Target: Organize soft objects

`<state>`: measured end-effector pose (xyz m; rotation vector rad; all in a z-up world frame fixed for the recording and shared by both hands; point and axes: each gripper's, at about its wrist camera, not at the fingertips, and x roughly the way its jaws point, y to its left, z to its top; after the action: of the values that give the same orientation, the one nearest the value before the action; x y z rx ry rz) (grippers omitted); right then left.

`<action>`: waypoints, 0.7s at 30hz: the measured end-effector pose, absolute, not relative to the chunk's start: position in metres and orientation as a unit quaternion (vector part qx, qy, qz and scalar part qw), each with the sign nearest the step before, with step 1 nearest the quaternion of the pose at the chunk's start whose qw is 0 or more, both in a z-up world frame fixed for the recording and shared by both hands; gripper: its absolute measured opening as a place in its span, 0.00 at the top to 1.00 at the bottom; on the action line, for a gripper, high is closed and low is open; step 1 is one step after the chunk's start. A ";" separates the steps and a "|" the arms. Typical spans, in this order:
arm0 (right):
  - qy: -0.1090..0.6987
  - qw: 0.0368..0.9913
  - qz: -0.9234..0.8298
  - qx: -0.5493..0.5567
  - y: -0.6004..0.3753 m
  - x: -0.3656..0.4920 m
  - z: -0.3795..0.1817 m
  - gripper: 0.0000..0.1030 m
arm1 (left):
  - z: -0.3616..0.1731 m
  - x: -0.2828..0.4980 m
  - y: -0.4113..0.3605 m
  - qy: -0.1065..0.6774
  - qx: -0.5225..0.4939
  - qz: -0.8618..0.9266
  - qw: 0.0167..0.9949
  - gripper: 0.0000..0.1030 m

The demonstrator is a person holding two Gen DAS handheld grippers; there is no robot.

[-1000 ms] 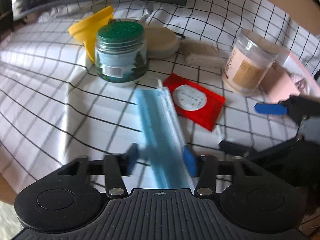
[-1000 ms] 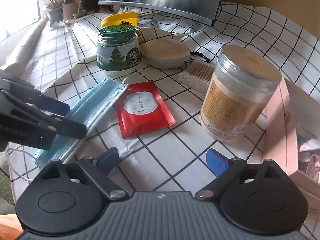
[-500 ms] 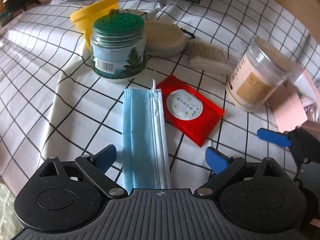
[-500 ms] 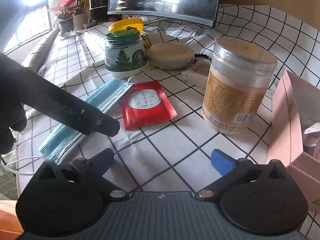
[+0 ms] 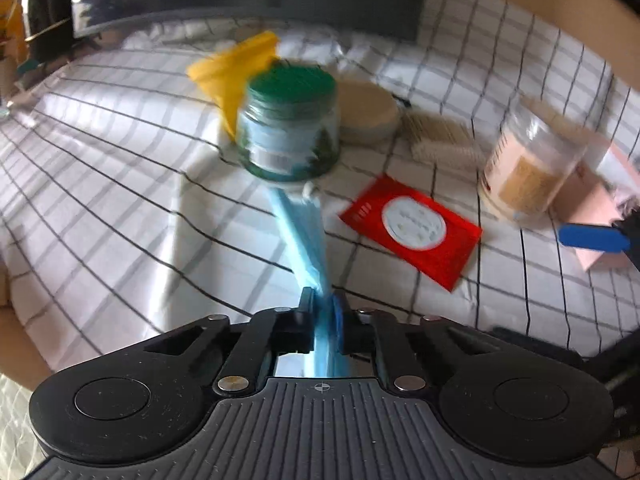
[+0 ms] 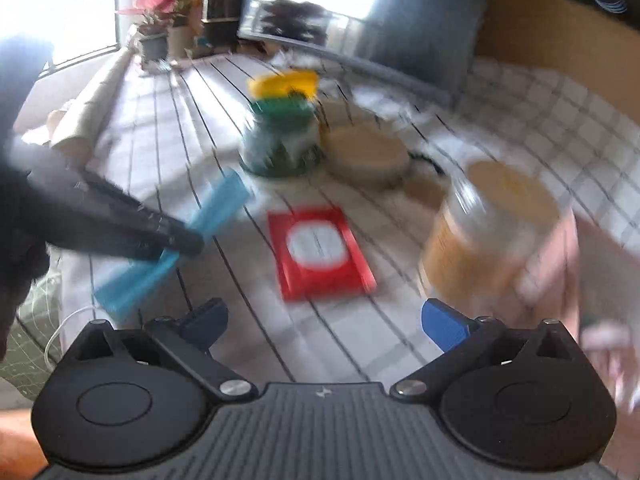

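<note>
My left gripper (image 5: 323, 308) is shut on the blue face mask (image 5: 306, 240), pinched edge-on and lifted off the checked cloth. In the right wrist view the left gripper (image 6: 188, 242) grips the mask (image 6: 218, 204) near its middle, both ends sticking out. My right gripper (image 6: 324, 320) is open and empty, above the cloth in front of the red packet (image 6: 318, 252). Its blue fingertip (image 5: 592, 236) shows at the right of the left wrist view. A pink box (image 5: 600, 204) with soft items stands at the far right.
On the checked cloth (image 5: 120, 200) stand a green-lidded jar (image 5: 288, 124), a yellow cup (image 5: 236, 76), a beige round case (image 5: 368, 112), a bundle of cotton swabs (image 5: 444, 140), a tan jar (image 5: 528, 168) and the red packet (image 5: 412, 224). A monitor stands behind.
My left gripper went from open around the flat mask to shut on it and lifted it. Both views are now motion-blurred. The right gripper stays open.
</note>
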<state>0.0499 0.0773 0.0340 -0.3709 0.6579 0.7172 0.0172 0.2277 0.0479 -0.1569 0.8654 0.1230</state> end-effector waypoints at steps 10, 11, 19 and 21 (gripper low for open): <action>0.395 0.840 0.332 -0.170 0.151 0.124 0.013 0.05 | 0.064 -0.009 0.271 0.393 -0.121 0.015 0.912 0.91; 0.401 0.835 0.333 -0.175 0.153 0.125 0.011 0.05 | 0.062 -0.009 0.273 0.391 -0.127 0.013 0.911 0.91; 0.409 0.832 0.327 -0.181 0.154 0.117 0.007 0.05 | 0.050 -0.003 0.288 0.406 -0.177 0.023 0.896 0.91; 0.408 0.836 0.320 -0.180 0.151 0.115 0.009 0.05 | 0.049 -0.002 0.288 0.418 -0.179 0.032 0.890 0.91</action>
<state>0.1149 0.1512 0.0086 -0.3818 0.8633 0.6771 -0.0019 0.2876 0.0488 -0.3707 0.8681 0.0670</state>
